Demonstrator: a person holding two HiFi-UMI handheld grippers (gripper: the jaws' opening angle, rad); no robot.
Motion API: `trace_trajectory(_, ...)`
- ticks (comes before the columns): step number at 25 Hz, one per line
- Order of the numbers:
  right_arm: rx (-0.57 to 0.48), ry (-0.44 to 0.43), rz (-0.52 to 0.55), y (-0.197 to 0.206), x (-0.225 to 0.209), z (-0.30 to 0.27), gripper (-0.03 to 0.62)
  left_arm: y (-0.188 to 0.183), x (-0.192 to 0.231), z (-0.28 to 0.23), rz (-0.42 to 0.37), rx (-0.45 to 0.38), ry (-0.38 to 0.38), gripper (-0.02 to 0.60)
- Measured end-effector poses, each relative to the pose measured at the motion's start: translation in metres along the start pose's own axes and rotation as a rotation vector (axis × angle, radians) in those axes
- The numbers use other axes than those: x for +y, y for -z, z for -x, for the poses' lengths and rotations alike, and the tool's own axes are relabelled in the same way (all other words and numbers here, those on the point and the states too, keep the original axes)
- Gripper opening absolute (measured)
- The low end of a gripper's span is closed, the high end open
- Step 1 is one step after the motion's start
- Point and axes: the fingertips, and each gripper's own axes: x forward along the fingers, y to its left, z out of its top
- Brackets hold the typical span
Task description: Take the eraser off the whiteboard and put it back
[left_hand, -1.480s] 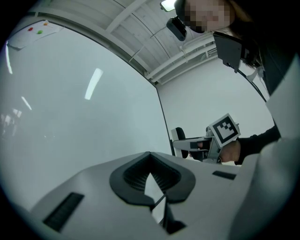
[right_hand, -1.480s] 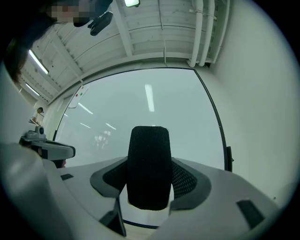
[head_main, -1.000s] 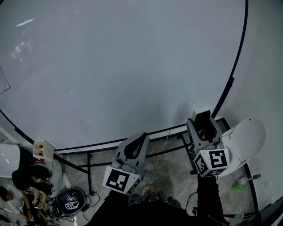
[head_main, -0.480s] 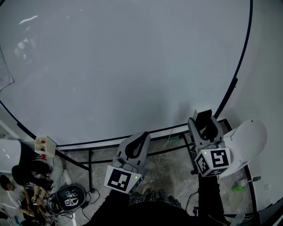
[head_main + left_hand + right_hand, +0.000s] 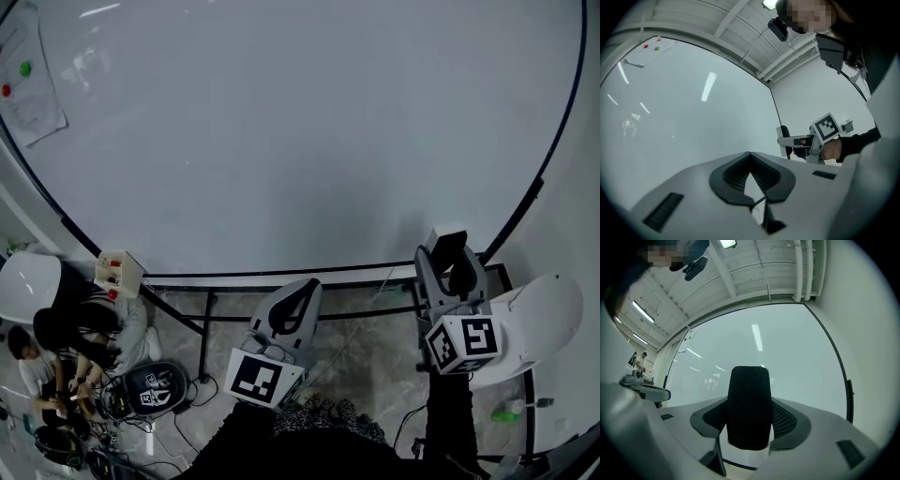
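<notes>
Both claws have slid right along the whiteboard's [image 5: 281, 141] lower edge; a pinned sheet [image 5: 30, 94] now shows far up-left of them. Right gripper [image 5: 452, 267] clamps the black eraser [image 5: 749, 406] upright between its jaws, board ahead. Left gripper [image 5: 298, 305] alongside, jaws together, empty

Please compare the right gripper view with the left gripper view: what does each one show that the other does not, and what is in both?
Only the right gripper view: the eraser close up, its black felt face toward the camera, clamped between the jaws of the right gripper. Only the left gripper view: the left gripper with its jaws together and nothing between them, and the marker cube on the right gripper. Both: the whiteboard filling the background.
</notes>
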Motion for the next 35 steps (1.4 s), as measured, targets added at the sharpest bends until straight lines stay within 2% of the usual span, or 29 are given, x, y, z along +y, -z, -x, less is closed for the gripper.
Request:
trace_trajectory(7, -0.005, -0.066, -0.006, -0.004, 0.043, -0.015, 0.268, -0.008, 0.041, 0.041, -0.004, -0.011, -0.111, 0.006)
trace_trajectory(12, 0.001, -0.097, -0.022, 0.001, 0.105, -0.047, 0.268, -0.001, 0.1, 0.086, 0.007, 0.002, -0.172, 0.006)
trace_trajectory(23, -0.028, -0.217, -0.033, -0.017, 0.251, -0.078, 0.268, -0.018, 0.202, 0.206, -0.006, -0.016, -0.34, 0.006)
trace_trajectory(30, -0.039, -0.317, -0.047, -0.017, 0.332, -0.093, 0.268, -0.018, 0.238, 0.264, -0.011, -0.006, -0.421, 0.005)
trace_trajectory(35, -0.037, -0.423, -0.058, -0.016, 0.38, -0.102, 0.268, -0.014, 0.251, 0.292, -0.023, 0.013, -0.488, 0.006)
